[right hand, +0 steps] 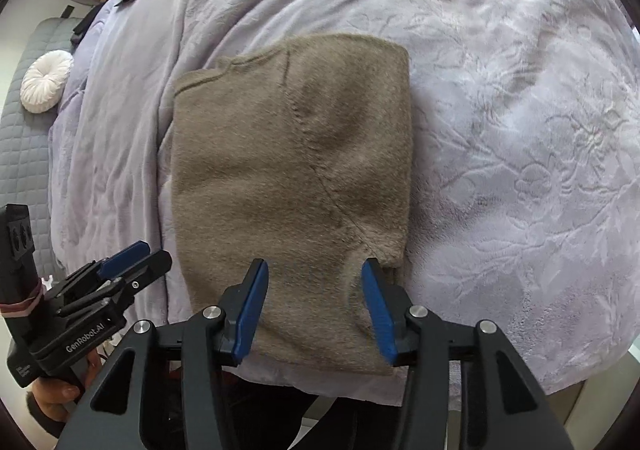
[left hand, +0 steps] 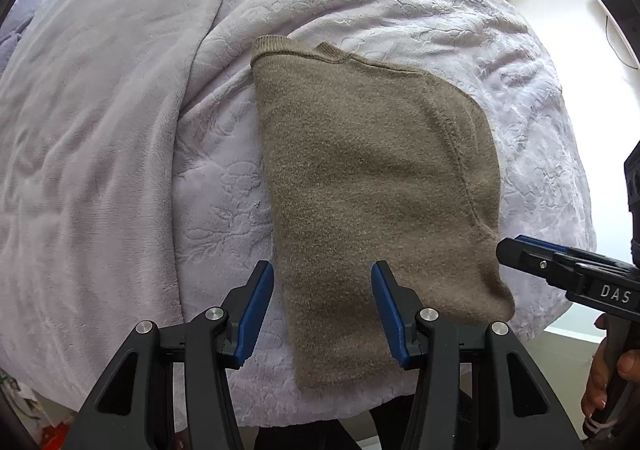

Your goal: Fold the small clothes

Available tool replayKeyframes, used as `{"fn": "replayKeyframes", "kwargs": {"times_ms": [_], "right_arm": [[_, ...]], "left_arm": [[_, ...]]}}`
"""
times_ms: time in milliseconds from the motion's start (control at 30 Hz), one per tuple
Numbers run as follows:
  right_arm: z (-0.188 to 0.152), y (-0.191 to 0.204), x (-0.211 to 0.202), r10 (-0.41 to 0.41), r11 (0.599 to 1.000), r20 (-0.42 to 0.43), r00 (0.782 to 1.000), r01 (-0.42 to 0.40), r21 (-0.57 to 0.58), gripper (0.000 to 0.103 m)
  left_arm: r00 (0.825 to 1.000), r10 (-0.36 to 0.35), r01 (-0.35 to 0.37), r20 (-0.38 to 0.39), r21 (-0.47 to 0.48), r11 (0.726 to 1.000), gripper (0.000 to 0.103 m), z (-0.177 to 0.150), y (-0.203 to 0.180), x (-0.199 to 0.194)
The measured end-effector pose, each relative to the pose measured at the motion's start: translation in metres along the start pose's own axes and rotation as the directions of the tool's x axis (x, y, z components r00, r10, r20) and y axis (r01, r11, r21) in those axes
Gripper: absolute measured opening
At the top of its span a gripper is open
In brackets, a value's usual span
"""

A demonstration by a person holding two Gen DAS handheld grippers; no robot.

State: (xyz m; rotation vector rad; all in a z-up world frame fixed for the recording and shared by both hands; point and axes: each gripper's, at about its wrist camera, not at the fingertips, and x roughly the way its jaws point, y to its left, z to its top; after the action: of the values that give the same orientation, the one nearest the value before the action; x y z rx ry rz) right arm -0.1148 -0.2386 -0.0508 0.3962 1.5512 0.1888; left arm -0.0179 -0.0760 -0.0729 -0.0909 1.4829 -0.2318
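The brown knit sweater (left hand: 376,190) lies folded into a tall rectangle on the lilac blanket (left hand: 120,130) of the bed, its near hem close to the bed's edge. I judge it light and soft, thick enough to keep a crease but fuzzy and limp, so it will sag if lifted by one point; I would pinch through all layers at the two near corners, one in each gripper.

My left gripper (left hand: 322,306) points steeply down over the sweater's near left part, jaws spread, nothing between the pads, apart from the cloth. The left edge of the sweater runs just inside its left pad.

My right gripper (right hand: 314,304) hangs over the near right part, also spread and pinching nothing; the sweater's near right corner (right hand: 394,258) lies just beside its right pad.
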Motion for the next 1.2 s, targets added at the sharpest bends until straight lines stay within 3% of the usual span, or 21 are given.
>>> {"fn": "replayKeyframes", "kwargs": {"times_ms": [167,267,300,367,433,467,633,700,800,933,1200], "right_arm": [[0.004,0.004,-0.007,-0.012,1.0,0.011,1.0,0.012,0.005,0.06],[0.007,0.007,-0.012,-0.024,1.0,0.017,1.0,0.024,0.001,0.061],[0.008,0.009,-0.014,-0.029,1.0,0.017,0.999,0.029,-0.003,0.063],[0.01,0.013,-0.019,-0.051,0.998,0.023,0.998,0.052,-0.019,0.079],[0.012,0.019,-0.023,-0.075,0.996,0.033,0.997,0.076,-0.041,0.08],[0.012,0.022,-0.024,-0.086,0.995,0.036,0.996,0.087,-0.047,0.082],[0.014,0.029,-0.03,-0.136,0.988,0.068,0.988,0.14,-0.063,0.087],[0.015,0.03,-0.029,-0.176,0.981,0.063,0.982,0.18,-0.071,0.103],[0.017,0.029,-0.028,-0.223,0.97,0.069,0.972,0.228,-0.078,0.103],[0.018,0.024,-0.027,-0.217,0.974,0.058,0.974,0.22,-0.047,0.103],[0.019,0.028,-0.028,-0.233,0.971,0.062,0.971,0.236,-0.039,0.103]], "left_arm": [[0.998,0.054,-0.054,0.013,0.013,0.998,0.053,0.002,-0.006,-0.008],[0.998,0.053,-0.053,0.034,-0.003,0.999,0.094,0.005,-0.007,-0.017],[0.997,0.055,-0.055,0.056,-0.012,0.998,0.095,0.005,-0.008,-0.022],[0.996,0.058,-0.057,0.061,-0.021,0.998,0.095,0.008,-0.009,-0.026],[0.997,0.054,-0.052,0.052,-0.035,0.998,0.096,0.01,-0.01,-0.027],[0.997,0.065,-0.063,0.047,-0.041,0.997,0.103,0.011,-0.01,-0.027],[0.993,0.108,-0.107,0.051,-0.03,0.994,0.103,0.013,-0.014,-0.029],[0.987,0.148,-0.147,0.06,-0.023,0.989,0.103,0.013,-0.017,-0.029],[0.977,0.199,-0.198,0.078,-0.022,0.98,0.103,0.012,-0.017,-0.031],[0.971,0.226,-0.224,0.072,-0.041,0.974,0.103,0.014,-0.012,-0.032],[0.978,0.208,-0.206,0.03,-0.064,0.977,0.103,0.015,-0.008,-0.027]]}}
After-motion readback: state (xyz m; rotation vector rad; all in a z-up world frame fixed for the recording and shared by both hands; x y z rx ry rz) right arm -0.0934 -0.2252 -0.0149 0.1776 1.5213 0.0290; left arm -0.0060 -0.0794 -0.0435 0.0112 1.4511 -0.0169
